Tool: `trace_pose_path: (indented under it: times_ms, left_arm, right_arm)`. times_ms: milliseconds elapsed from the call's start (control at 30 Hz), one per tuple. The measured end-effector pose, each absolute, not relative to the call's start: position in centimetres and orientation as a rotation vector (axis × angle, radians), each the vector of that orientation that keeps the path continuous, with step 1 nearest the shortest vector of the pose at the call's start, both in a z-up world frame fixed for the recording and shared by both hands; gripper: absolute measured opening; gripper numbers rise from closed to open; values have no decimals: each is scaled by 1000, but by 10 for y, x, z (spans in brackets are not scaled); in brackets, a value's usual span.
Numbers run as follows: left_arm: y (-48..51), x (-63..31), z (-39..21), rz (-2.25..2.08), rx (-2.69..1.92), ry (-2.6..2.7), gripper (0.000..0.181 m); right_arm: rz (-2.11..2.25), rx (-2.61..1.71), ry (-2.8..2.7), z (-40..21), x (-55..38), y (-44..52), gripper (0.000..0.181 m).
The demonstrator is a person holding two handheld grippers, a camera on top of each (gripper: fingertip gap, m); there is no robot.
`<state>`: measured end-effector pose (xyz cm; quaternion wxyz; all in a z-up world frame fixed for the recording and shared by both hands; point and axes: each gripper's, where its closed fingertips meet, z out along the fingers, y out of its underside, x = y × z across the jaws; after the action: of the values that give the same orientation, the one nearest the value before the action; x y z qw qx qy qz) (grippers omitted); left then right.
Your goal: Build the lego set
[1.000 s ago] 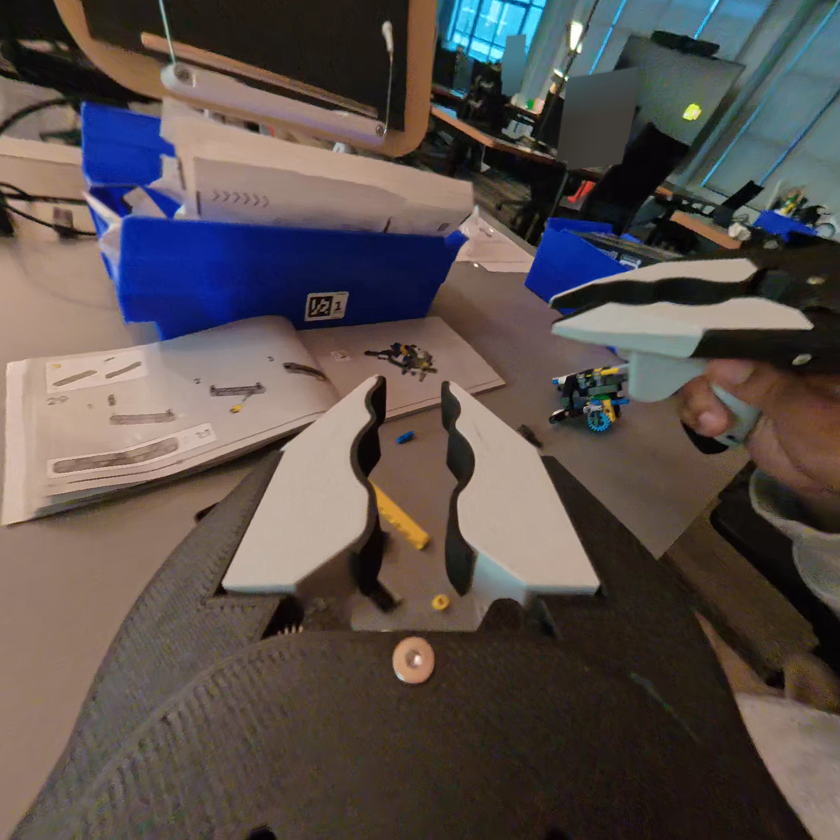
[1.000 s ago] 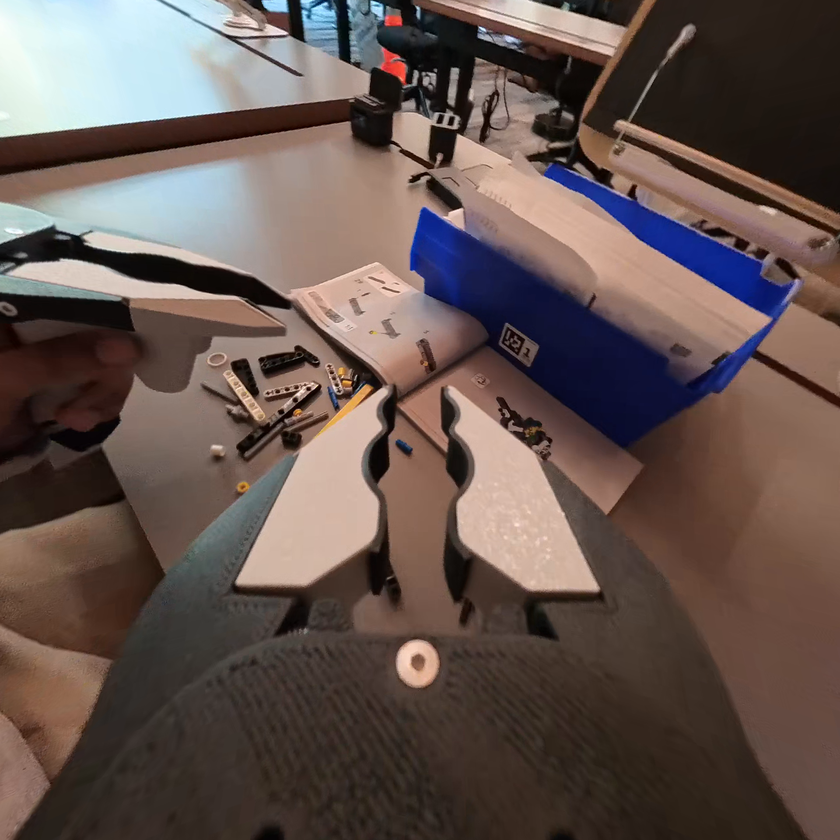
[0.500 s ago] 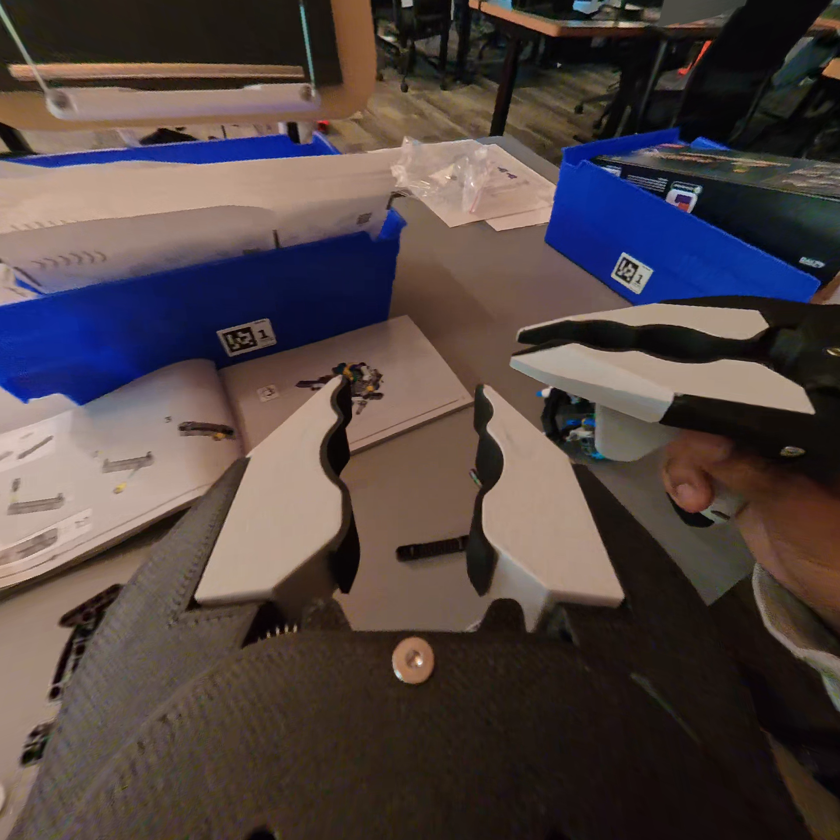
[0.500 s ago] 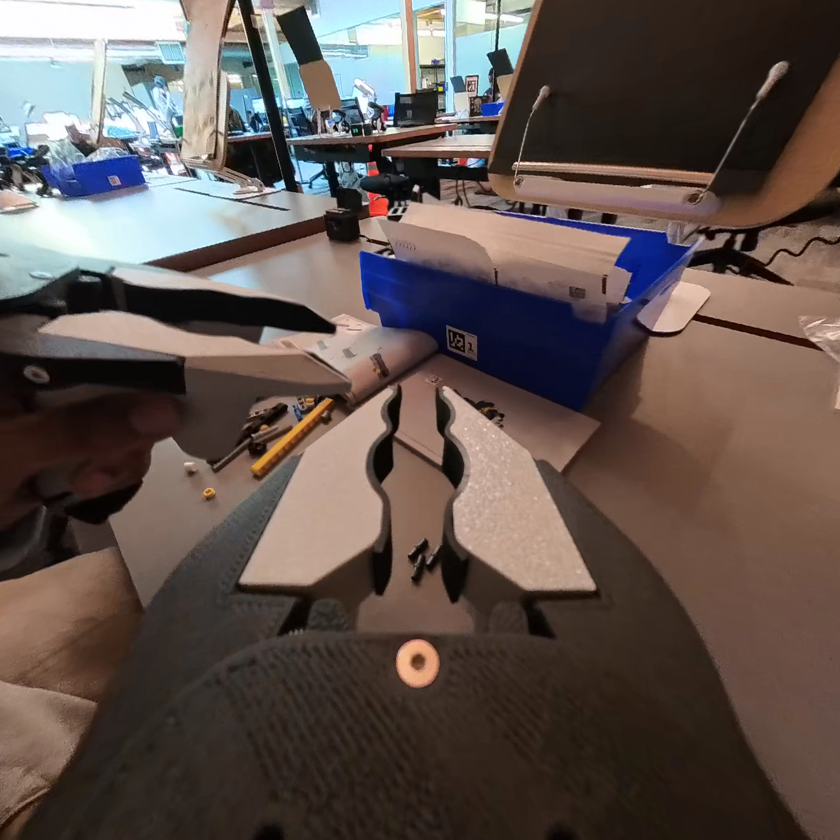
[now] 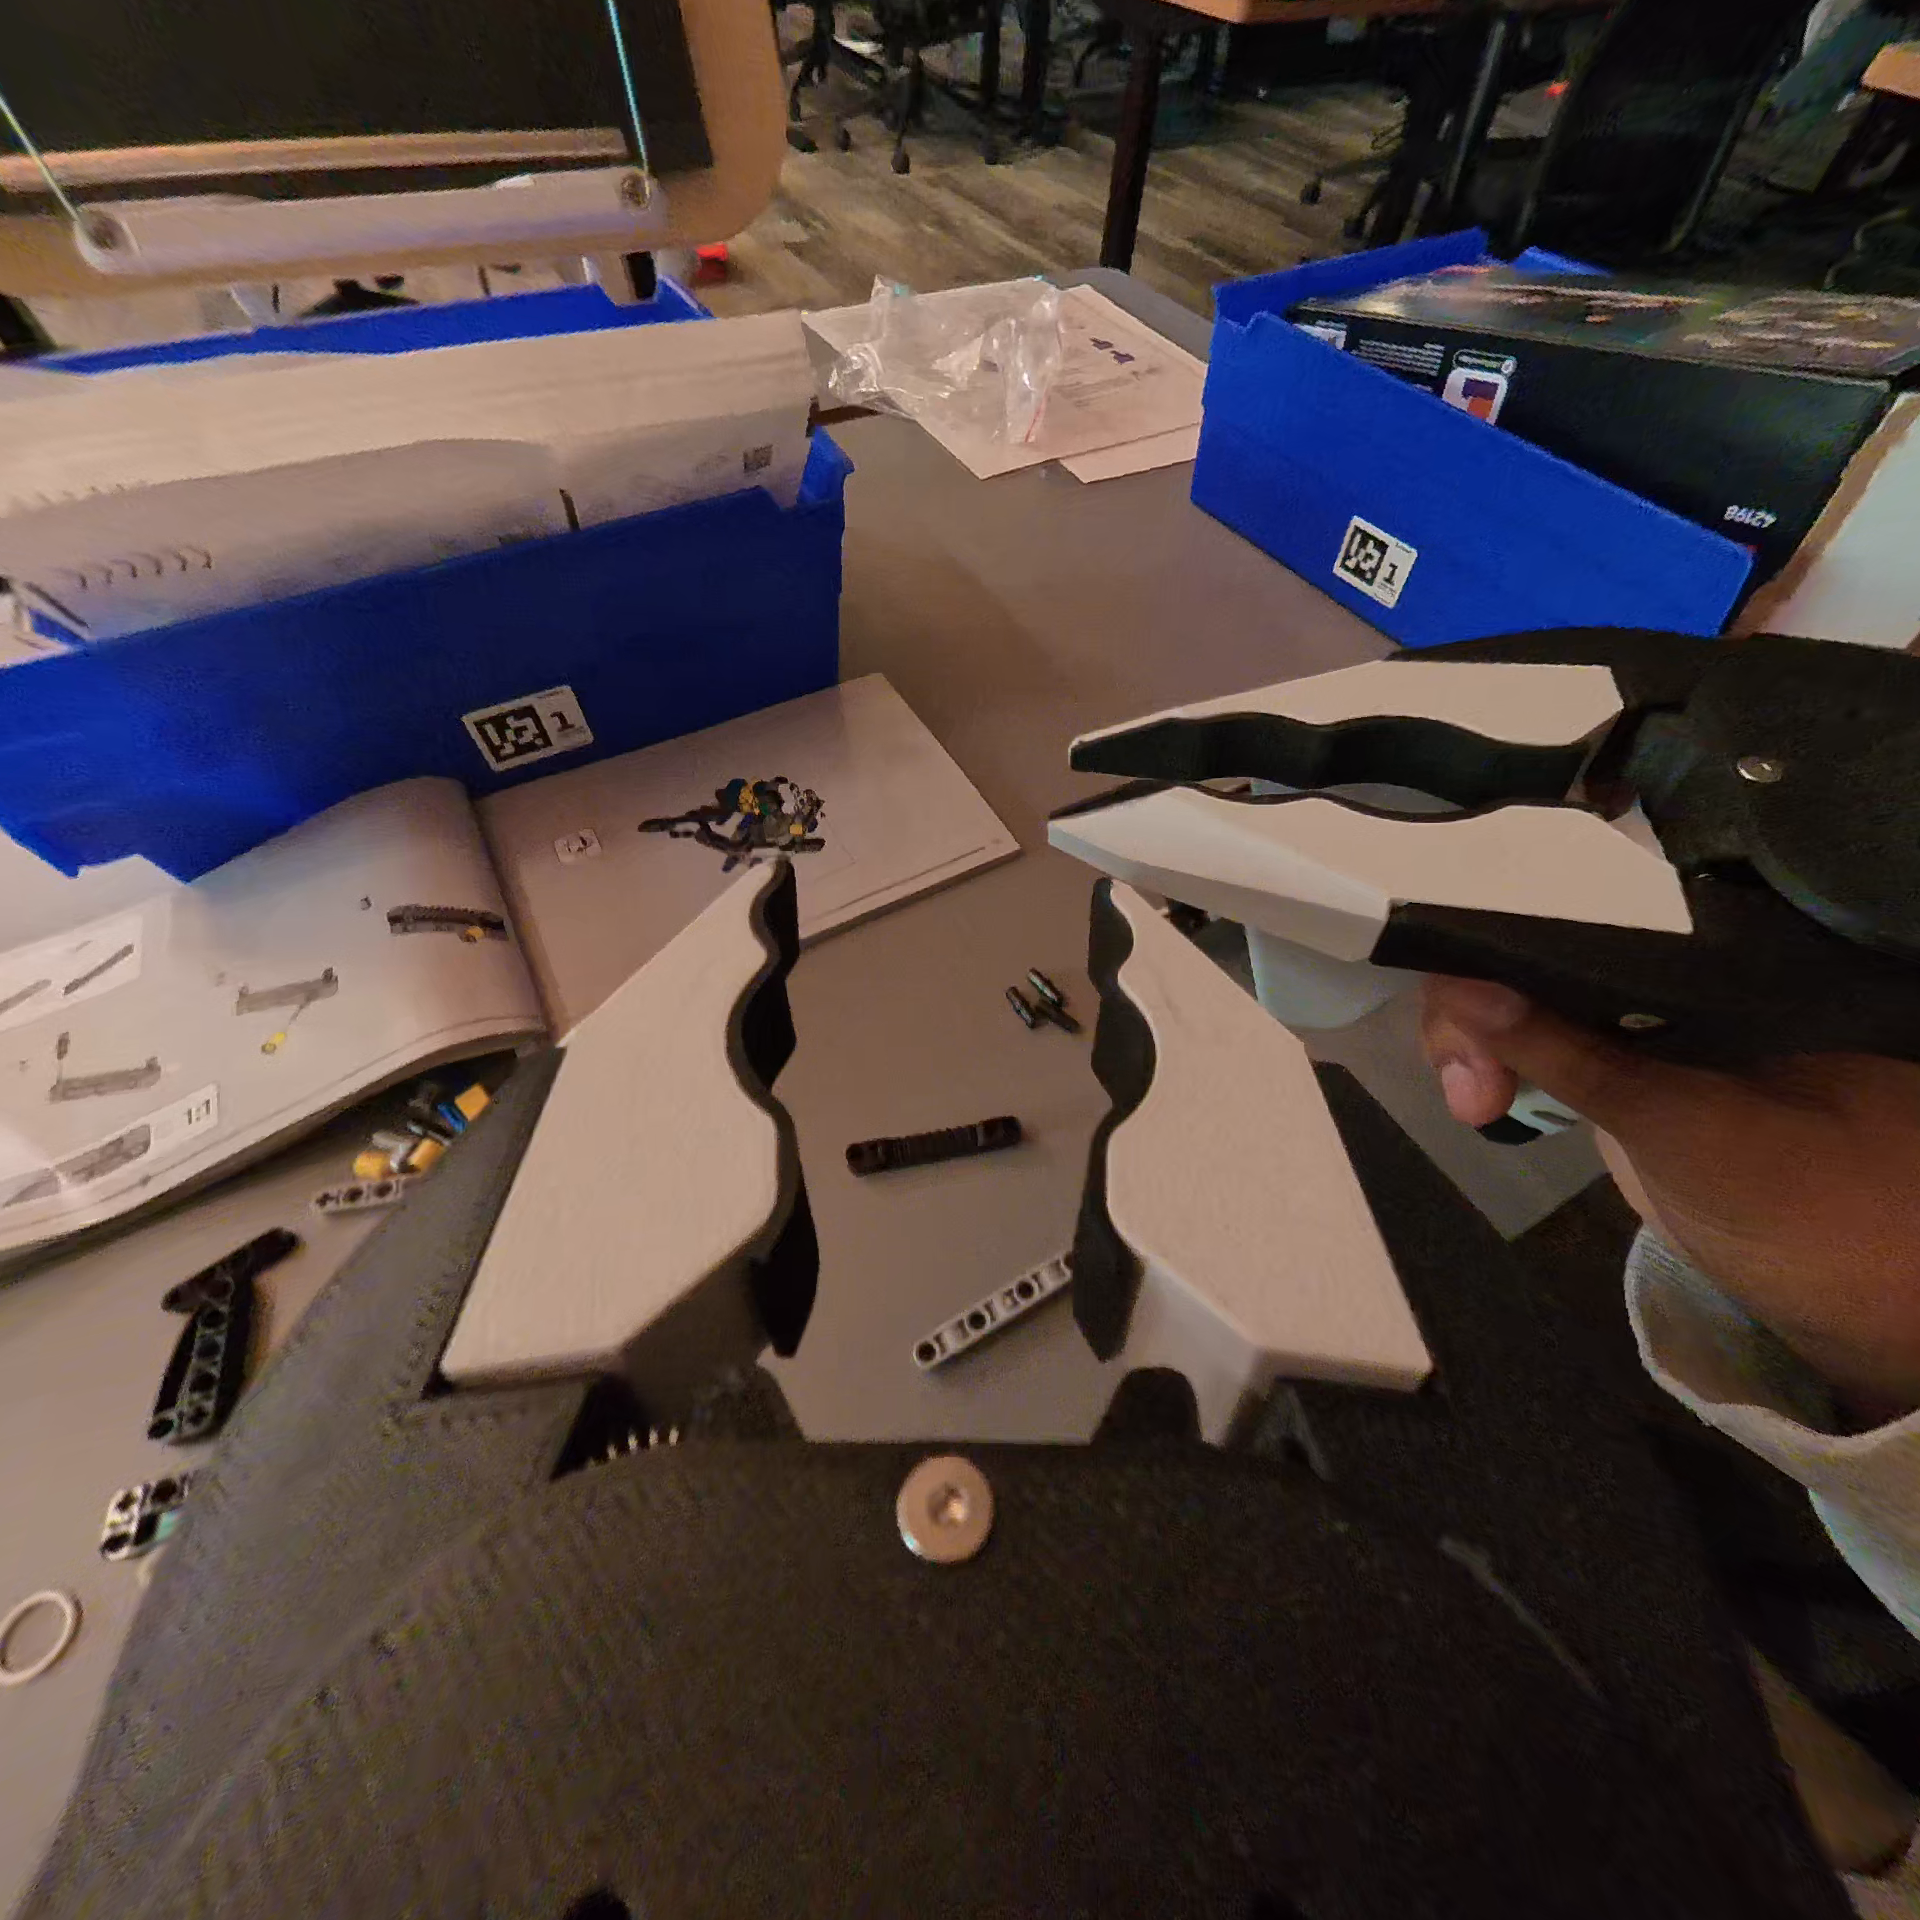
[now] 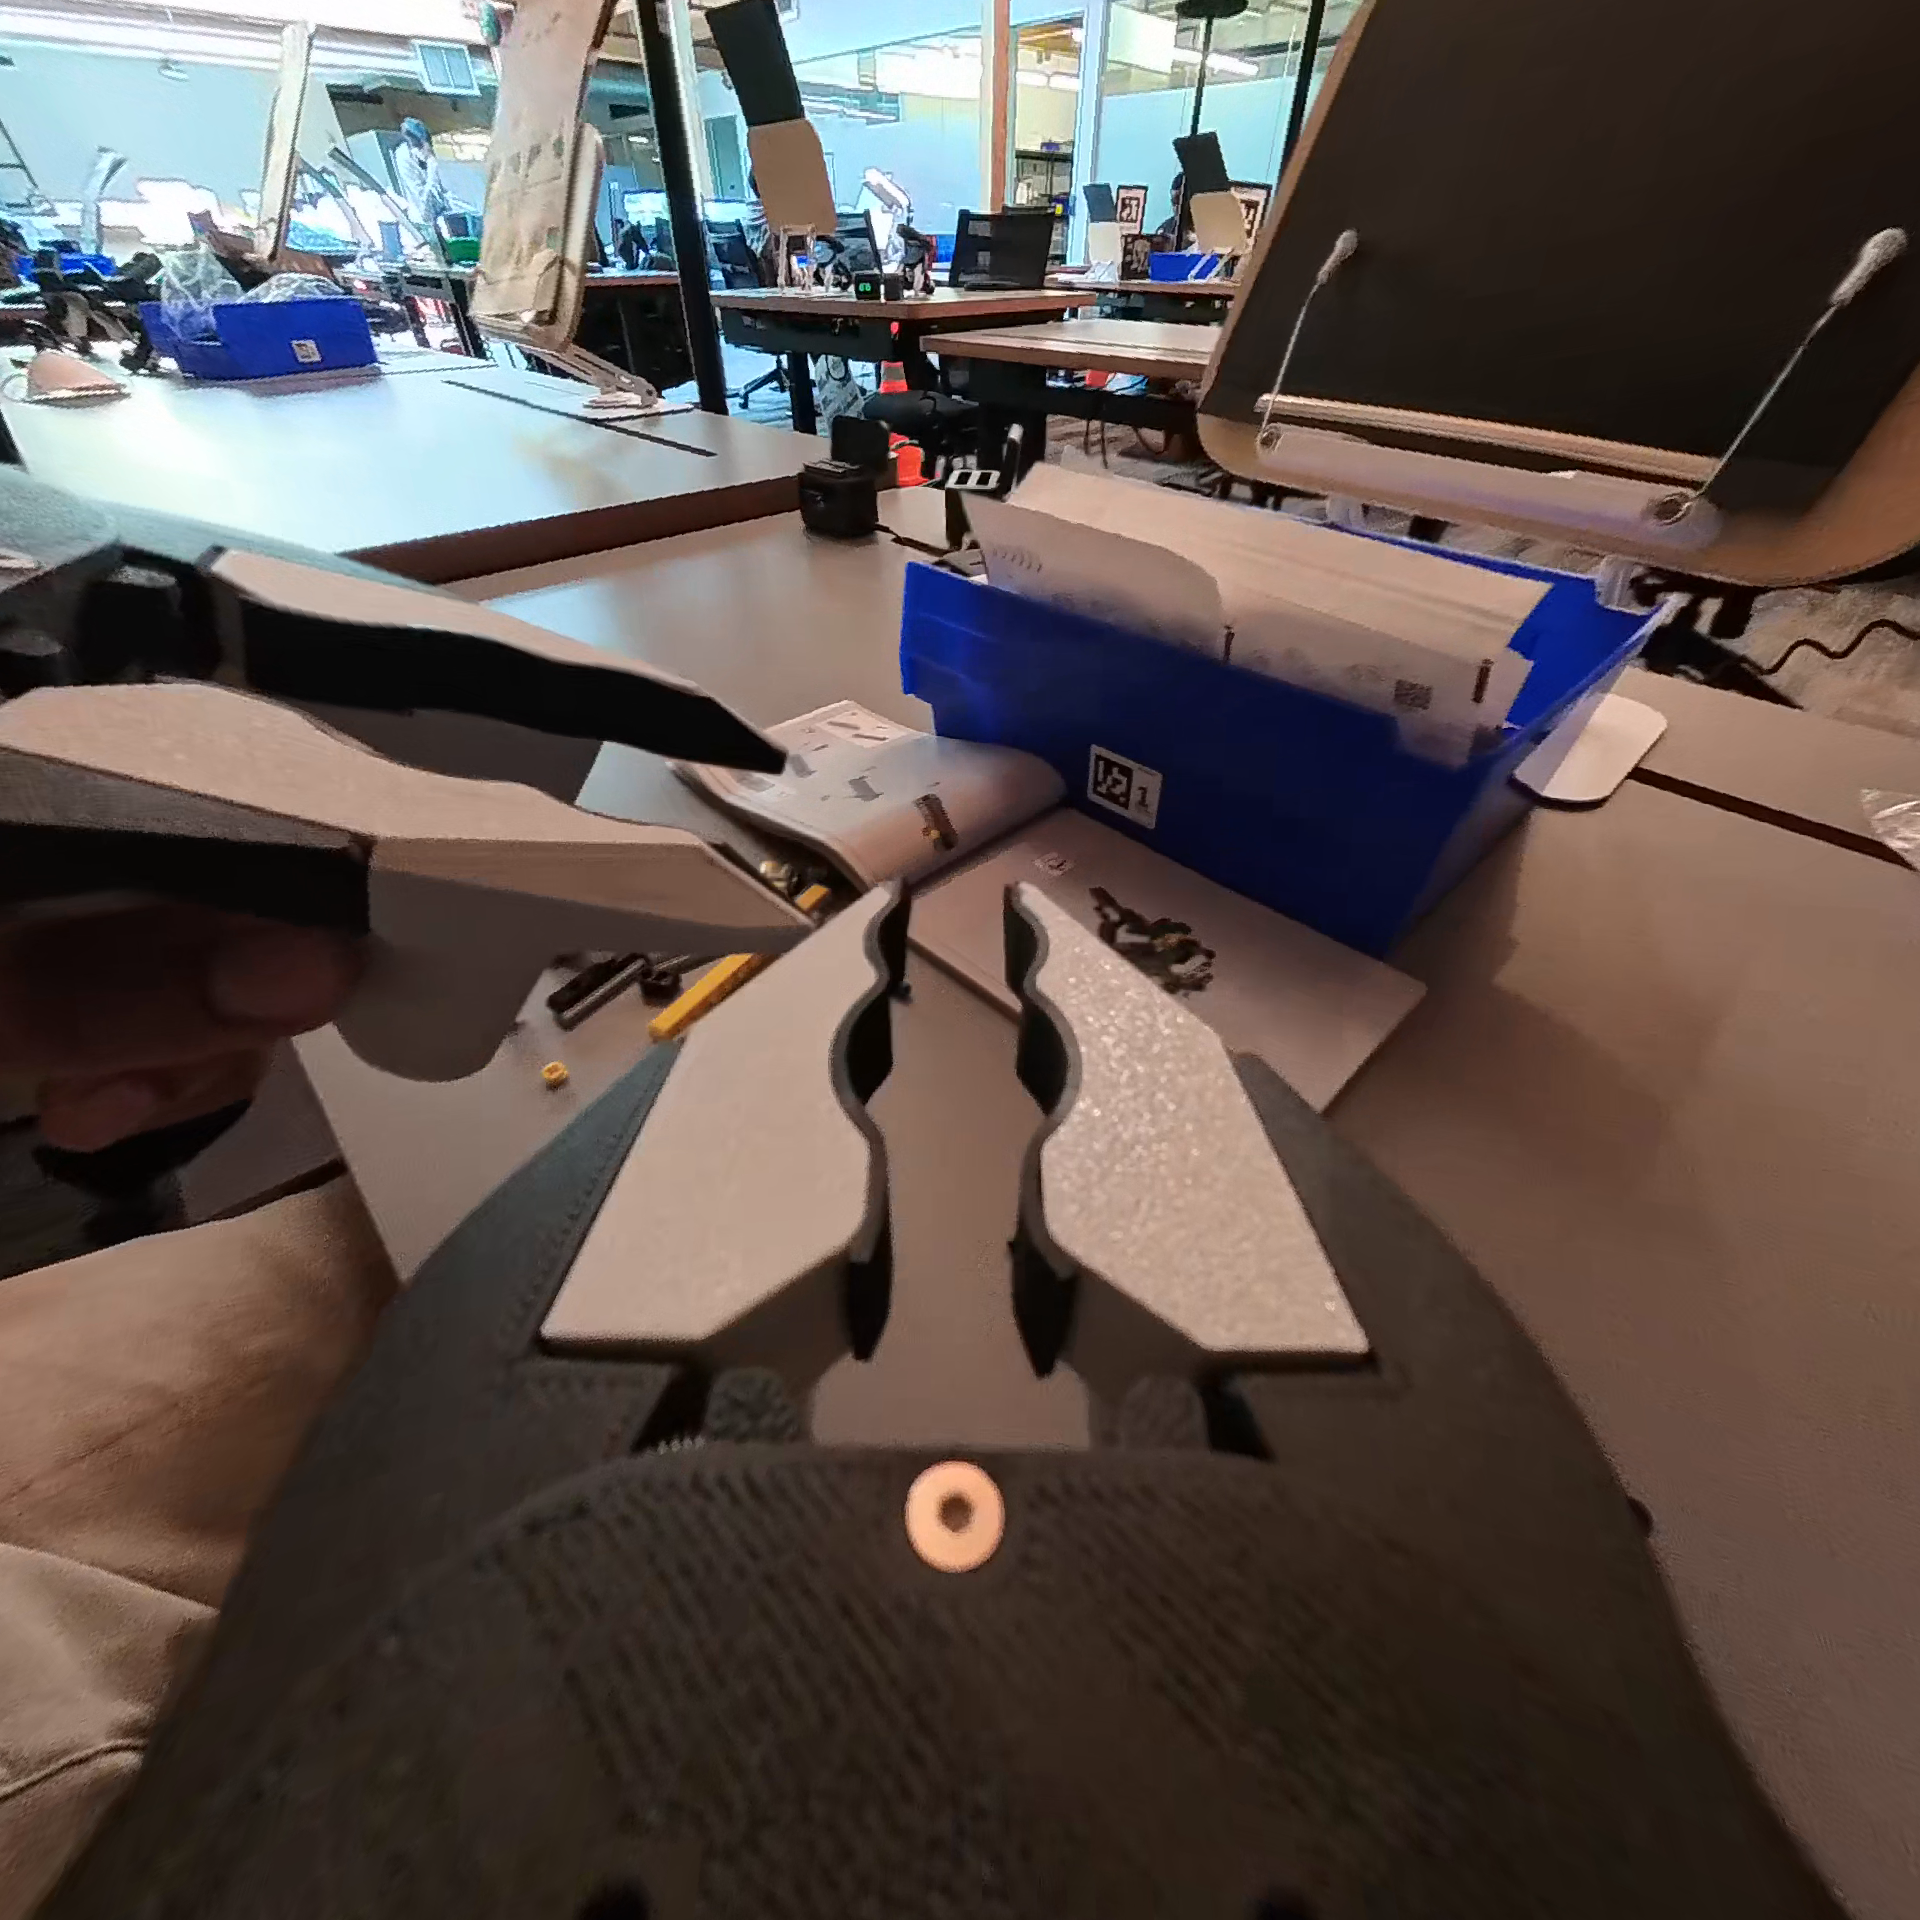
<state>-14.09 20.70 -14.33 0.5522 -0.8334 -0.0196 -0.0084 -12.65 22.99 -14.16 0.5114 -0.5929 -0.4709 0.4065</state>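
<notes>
My left gripper (image 5: 940, 883) is open wide and empty, low over the grey table. Between its fingers lie a black beam (image 5: 932, 1143), a grey beam (image 5: 992, 1311) and some small black pins (image 5: 1042, 1000). My right gripper (image 6: 954, 904) is open with a narrow gap and empty. It hovers just right of the left one, where the left wrist view shows it (image 5: 1065, 795) held by a hand. The left gripper also shows in the right wrist view (image 6: 795, 842). The open instruction booklet (image 5: 312, 987) lies to the left, with loose yellow pieces (image 5: 416, 1143) at its edge.
A blue bin of papers (image 5: 416, 665) stands behind the booklet (image 6: 883, 790), under a book stand (image 6: 1558, 260). A second blue bin (image 5: 1455, 520) holds a black box at the back right. A clear bag (image 5: 956, 353), a black angled beam (image 5: 208, 1340) and a yellow beam (image 6: 707, 995) lie about. Only a small space, under 4 cm, lies between the two pairs of fingers.
My left gripper has swung right across the table and opened wider, now over the black beam and pins. My right gripper has tilted up and stayed slightly open.
</notes>
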Motion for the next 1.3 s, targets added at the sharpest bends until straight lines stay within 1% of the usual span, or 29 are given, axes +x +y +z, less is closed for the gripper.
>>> trace_pose_path:
  times_ms: [200, 367, 667, 967, 1000, 1100, 1300]
  left_arm:
    - [185, -144, -149, -21, -1930, -107, 64]
    - [169, -162, -140, 33, -1904, -129, 69]
    - [157, -181, -147, -25, -1889, -208, 70]
    - [162, -170, -133, 5, -1874, -150, 72]
    - [162, -167, -132, -4, -1871, -131, 76]
    - [163, -155, -126, -34, -1847, -62, 97]
    - [159, -155, -117, 11, -1810, -31, 99]
  right_arm:
    - [929, -1402, -1167, -143, -126, 221, 18]
    - [946, -1425, -1176, -151, -132, 222, 20]
    - [968, -1434, -1191, -160, -139, 220, 21]
    - [921, -1385, -1233, -161, -143, 215, 21]
    - [921, -1384, -1235, -161, -144, 215, 22]
    - [940, -1382, -1233, -161, -147, 215, 22]
    - [964, -1384, -1230, -162, -149, 213, 22]
